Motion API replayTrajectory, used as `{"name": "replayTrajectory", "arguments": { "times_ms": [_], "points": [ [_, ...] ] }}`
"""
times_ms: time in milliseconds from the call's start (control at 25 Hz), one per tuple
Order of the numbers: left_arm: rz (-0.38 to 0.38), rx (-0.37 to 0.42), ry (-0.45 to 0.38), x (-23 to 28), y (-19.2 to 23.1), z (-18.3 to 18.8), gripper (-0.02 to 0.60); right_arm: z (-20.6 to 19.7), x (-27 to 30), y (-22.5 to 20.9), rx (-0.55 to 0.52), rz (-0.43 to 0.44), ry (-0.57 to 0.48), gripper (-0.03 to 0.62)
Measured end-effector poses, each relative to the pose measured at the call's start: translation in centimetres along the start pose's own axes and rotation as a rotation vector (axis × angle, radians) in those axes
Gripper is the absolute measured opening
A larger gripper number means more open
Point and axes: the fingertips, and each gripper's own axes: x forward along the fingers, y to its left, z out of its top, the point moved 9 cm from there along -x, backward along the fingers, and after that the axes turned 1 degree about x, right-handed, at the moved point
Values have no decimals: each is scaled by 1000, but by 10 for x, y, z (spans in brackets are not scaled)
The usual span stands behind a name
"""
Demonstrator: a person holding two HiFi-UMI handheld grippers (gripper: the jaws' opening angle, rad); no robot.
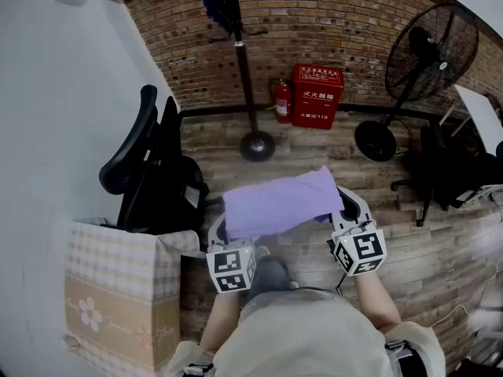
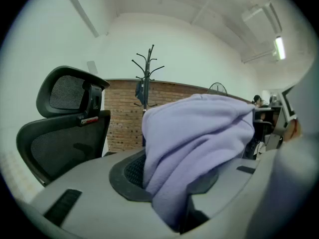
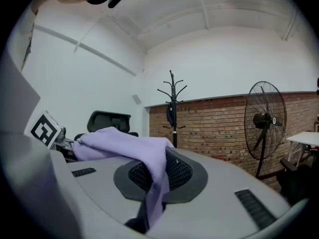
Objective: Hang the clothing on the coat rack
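Left gripper, right gripper pinching lilac garment; bunched, perhaps sweater; jaw tips cloth-covered.

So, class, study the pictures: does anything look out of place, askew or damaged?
Nothing stands out. The purple garment is held between the left gripper and right gripper; the coat rack stands upright by the brick wall.

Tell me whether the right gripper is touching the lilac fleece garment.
Touching. The right gripper view shows the right gripper with its jaws closed on a fold of the lilac fleece garment, which runs down between the pads.
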Motion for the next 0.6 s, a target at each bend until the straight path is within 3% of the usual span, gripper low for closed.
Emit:
{"name": "replayTrajectory", "arguments": {
  "times_ms": [600],
  "points": [
    [-21,17,-10,-32,-15,4,123,10,-35,5,-27,5,-31,15]
  ]
}}
